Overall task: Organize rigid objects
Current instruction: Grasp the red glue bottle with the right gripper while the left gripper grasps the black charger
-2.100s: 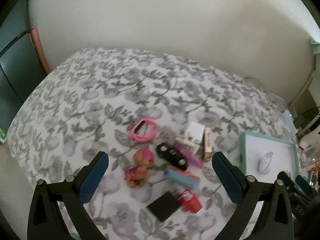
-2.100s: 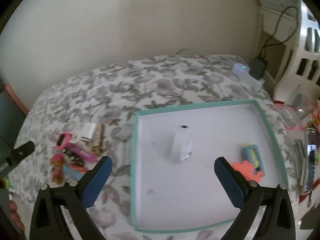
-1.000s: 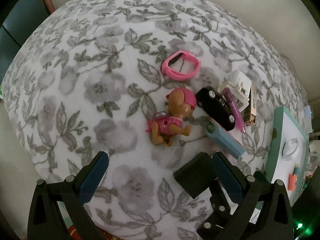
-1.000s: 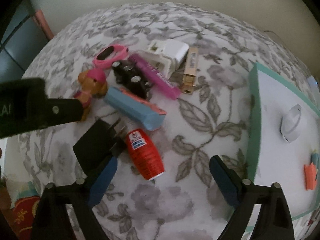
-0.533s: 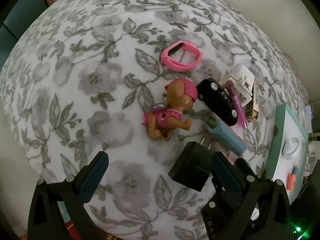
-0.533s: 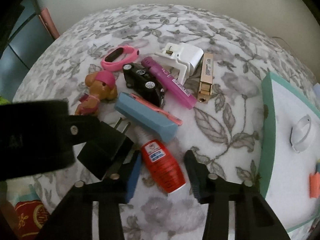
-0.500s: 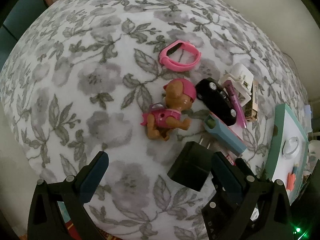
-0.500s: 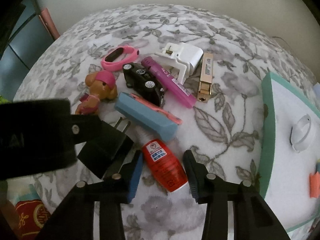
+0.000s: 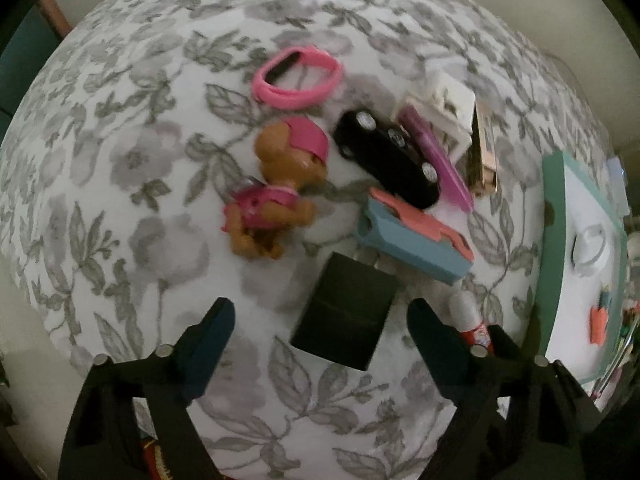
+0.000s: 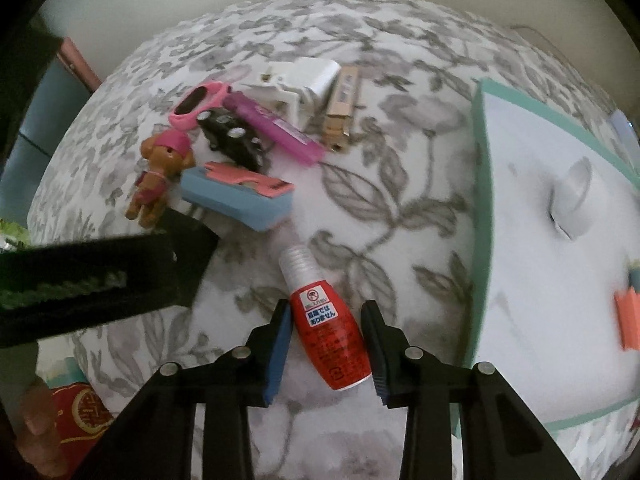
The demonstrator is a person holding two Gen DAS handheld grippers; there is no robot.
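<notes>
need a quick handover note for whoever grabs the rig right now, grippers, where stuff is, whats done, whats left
Right gripper: jaws have just been closing around the red bottle; pads look at its sides, firm grip unclear.
Left gripper: open, jaws just narrowing, straddling the black charger, not touching.
Tray on the right holds a white ring-shaped piece and a small orange and blue thing.
Still on the bedspread: pink band, toy dog, black toy car, blue case, purple pen, white plug, gold clip.
Left: move these to the tray.
</notes>
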